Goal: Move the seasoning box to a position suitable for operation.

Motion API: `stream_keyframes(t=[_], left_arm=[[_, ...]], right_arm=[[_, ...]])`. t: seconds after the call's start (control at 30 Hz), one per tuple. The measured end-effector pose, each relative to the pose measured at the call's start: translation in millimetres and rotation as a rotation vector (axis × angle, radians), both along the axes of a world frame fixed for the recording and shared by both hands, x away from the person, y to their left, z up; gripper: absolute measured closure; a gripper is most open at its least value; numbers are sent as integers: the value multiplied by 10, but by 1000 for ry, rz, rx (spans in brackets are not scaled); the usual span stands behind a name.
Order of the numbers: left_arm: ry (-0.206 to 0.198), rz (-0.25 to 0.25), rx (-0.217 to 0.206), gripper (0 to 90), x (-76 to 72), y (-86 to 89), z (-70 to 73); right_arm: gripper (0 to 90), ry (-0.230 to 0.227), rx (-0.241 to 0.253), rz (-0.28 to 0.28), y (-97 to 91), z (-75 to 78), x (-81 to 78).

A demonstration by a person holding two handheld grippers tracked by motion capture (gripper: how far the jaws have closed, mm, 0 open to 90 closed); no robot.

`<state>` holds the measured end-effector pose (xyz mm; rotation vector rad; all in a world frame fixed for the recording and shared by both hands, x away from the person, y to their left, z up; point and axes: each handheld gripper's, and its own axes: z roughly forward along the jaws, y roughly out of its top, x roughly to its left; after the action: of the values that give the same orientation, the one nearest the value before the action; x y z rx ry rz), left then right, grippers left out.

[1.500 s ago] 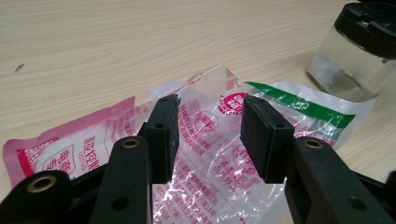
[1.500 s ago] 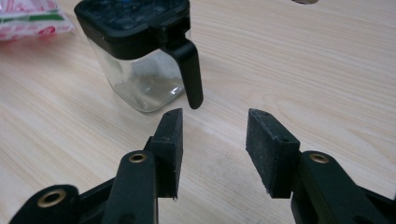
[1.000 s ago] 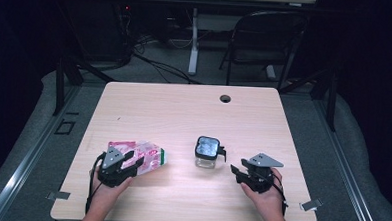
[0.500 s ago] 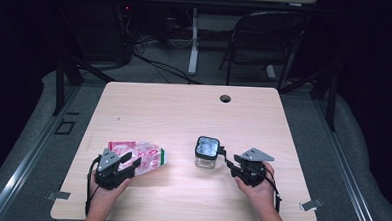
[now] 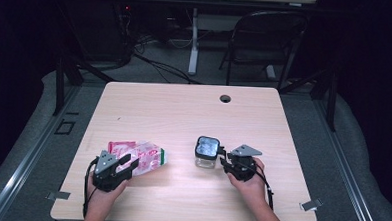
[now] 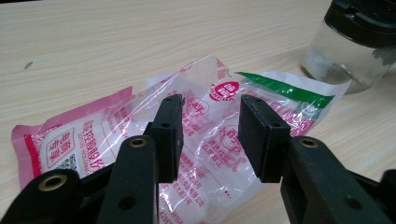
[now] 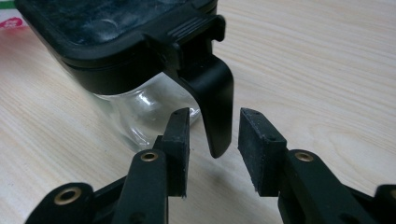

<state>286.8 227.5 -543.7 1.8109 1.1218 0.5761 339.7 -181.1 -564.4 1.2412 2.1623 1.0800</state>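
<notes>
Wooden table (image 5: 184, 110) in a dark room | left gripper (image 5: 124, 165), jaws apart and just closing, straddles a pink-and-clear plastic packet (image 5: 139, 155) lying flat at front left | right gripper (image 5: 225, 162), jaws apart and just closing, flanks the black lid latch (image 7: 212, 102) of a glass jar (image 5: 206, 152) at front centre, pads not touching it

A light wooden table (image 5: 184, 110) carries a pink-printed clear plastic packet (image 5: 141, 156) near-left and a black-lidded glass jar (image 5: 206, 152) near-right, well apart.
</notes>
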Motion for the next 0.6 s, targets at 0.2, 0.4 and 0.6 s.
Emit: stream_keyframes(t=[0.2,0.4,0.6], left_arm=[[-1,14,4,610,-22,26,-1],[2,21,4,613,-25,31,-6],[0,17,13,616,-33,40,-1]], right_arm=[[659,7,-26,-10,85,-62,78],[681,16,-24,-17,85,-90,125],[716,24,-15,-24,97,-108,147]])
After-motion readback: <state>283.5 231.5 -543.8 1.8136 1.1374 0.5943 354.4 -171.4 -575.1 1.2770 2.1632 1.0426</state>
